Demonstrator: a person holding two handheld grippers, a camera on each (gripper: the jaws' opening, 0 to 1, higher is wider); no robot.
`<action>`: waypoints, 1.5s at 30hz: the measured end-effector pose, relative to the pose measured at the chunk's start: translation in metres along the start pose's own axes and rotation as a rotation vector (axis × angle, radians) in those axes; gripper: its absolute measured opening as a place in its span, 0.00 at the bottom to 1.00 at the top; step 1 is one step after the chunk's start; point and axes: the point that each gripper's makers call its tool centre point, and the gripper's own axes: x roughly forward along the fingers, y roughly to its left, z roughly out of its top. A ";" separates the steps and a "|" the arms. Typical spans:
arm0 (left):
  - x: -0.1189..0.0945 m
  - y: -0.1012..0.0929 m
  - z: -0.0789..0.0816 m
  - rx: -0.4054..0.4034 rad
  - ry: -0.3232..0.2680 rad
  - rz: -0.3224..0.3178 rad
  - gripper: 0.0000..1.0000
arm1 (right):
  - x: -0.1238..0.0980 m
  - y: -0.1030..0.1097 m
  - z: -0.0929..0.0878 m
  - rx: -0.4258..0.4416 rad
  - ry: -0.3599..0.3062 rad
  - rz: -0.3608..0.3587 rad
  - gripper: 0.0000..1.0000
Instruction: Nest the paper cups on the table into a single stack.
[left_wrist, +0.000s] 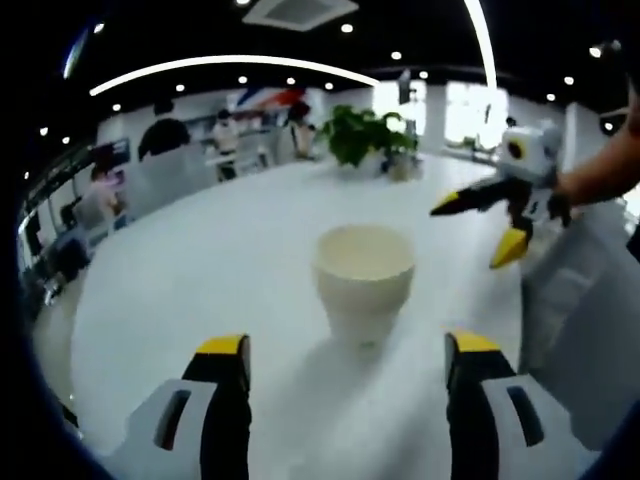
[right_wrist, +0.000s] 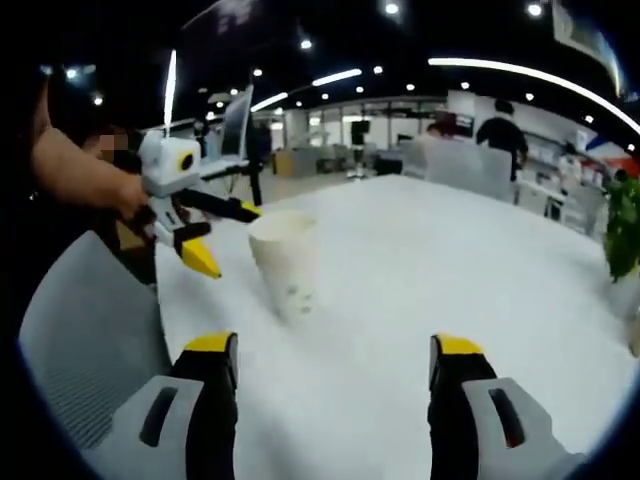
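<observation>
A white cup (left_wrist: 363, 278) stands upright on the white surface (left_wrist: 200, 270), a little way ahead of the left claw (left_wrist: 346, 362), whose yellow-tipped jaws are spread wide with nothing between them. The right claw (right_wrist: 333, 362) is spread and empty too, with the cup (right_wrist: 285, 258) ahead and to its left. Each claw hangs apart from the cup, approaching from different sides. A plant (left_wrist: 362, 135) sits at the surface's far edge, and a grey chair (right_wrist: 75, 340) stands beside the surface.
</observation>
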 end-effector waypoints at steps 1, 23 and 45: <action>0.003 -0.002 -0.002 0.019 0.024 -0.030 0.72 | 0.010 0.005 0.002 -0.038 0.023 0.034 0.74; 0.050 -0.022 0.029 0.220 0.068 -0.169 0.30 | 0.060 -0.002 0.027 -0.151 0.083 0.176 0.36; 0.148 0.078 0.062 0.065 0.130 -0.105 0.26 | 0.128 -0.133 0.049 -0.046 0.142 0.145 0.33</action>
